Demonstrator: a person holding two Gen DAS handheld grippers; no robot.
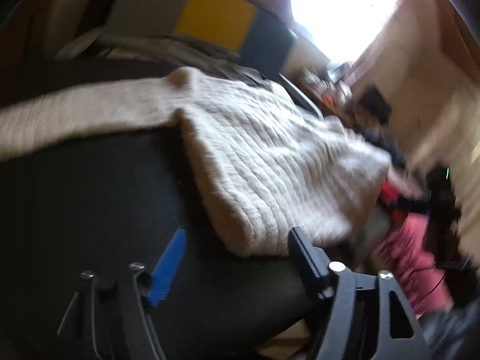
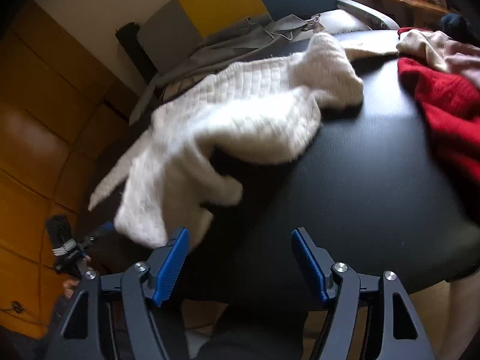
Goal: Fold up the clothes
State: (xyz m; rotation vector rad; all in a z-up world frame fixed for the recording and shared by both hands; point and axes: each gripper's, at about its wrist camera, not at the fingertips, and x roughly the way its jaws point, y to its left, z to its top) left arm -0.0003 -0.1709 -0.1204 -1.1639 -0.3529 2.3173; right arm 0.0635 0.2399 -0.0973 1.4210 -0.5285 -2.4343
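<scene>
Both the left gripper (image 1: pixel 237 252) and right gripper (image 2: pixel 240 255) gape empty; the cream ribbed knit sweater (image 2: pixel 240 111) lies rumpled near the black table's (image 2: pixel 360 180) left edge, seemingly mid-fold; regrasp next.

1. Cream-white sweater (image 2: pixel 240 111) with a ribbed knit pattern lies on the black table (image 2: pixel 360 180).
2. Right of the sweater, a red garment (image 2: pixel 444 105).
3. Behind the sweater, grey cloth (image 2: pixel 240 42) and a yellow panel (image 2: pixel 222 3).
4. Blue ribbed gripper pads (image 2: pixel 172 267).

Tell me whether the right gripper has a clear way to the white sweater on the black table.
Probably yes. The right gripper is open and empty, the white sweater lies just ahead, and only bare black table lies between them.
</scene>
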